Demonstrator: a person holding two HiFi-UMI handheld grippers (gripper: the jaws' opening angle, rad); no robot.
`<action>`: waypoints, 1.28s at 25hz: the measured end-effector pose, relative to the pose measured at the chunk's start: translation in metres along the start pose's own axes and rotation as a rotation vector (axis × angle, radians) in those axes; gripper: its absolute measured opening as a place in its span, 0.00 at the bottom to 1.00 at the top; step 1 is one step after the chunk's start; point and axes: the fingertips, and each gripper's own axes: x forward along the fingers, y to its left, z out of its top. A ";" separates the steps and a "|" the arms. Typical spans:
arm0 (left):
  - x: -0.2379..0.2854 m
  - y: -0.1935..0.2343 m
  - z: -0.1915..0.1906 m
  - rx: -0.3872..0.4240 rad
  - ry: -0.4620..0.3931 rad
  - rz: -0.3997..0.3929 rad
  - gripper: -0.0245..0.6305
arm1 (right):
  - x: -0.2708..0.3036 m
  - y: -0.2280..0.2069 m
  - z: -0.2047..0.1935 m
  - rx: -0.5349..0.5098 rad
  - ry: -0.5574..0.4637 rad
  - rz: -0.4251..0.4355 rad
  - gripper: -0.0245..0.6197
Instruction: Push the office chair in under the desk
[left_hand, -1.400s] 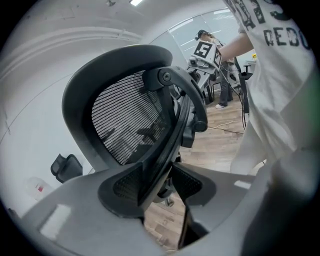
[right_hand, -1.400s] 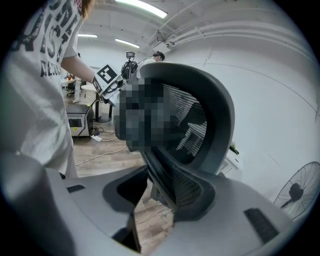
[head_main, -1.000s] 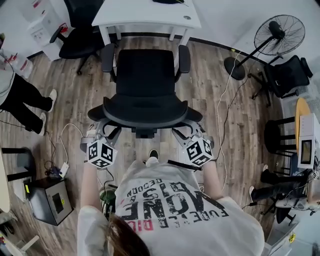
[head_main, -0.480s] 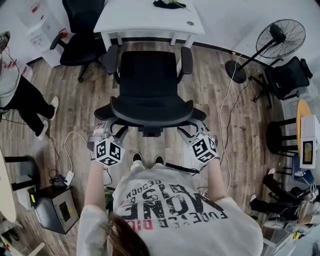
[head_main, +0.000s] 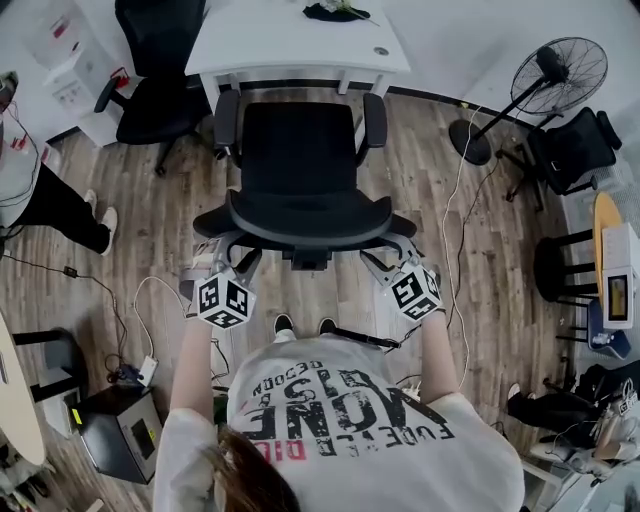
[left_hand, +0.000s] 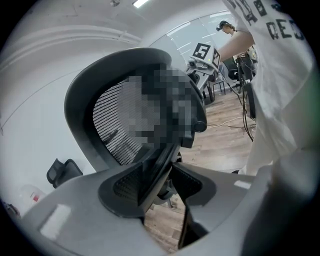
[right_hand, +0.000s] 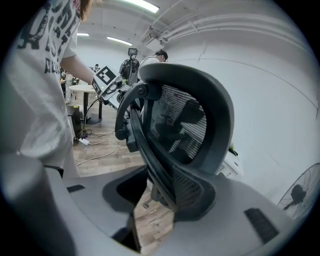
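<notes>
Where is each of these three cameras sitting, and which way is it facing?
Head view: on the person's head, looking down at office chair, desk, left gripper, right gripper, shirt.
Left gripper view: rides left gripper, faces its jaws gripping the backrest; shirt at right.
Right gripper view: mirrors that; shirt at left.
Both share the backrest.
</notes>
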 end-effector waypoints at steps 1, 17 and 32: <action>0.001 0.002 0.000 0.001 -0.001 -0.001 0.32 | 0.002 -0.002 0.000 0.000 -0.001 -0.004 0.27; 0.026 0.052 -0.017 -0.007 0.008 -0.012 0.33 | 0.041 -0.036 0.020 -0.002 -0.005 -0.011 0.27; 0.059 0.096 -0.030 -0.049 0.056 -0.022 0.33 | 0.080 -0.074 0.030 0.000 -0.014 -0.006 0.27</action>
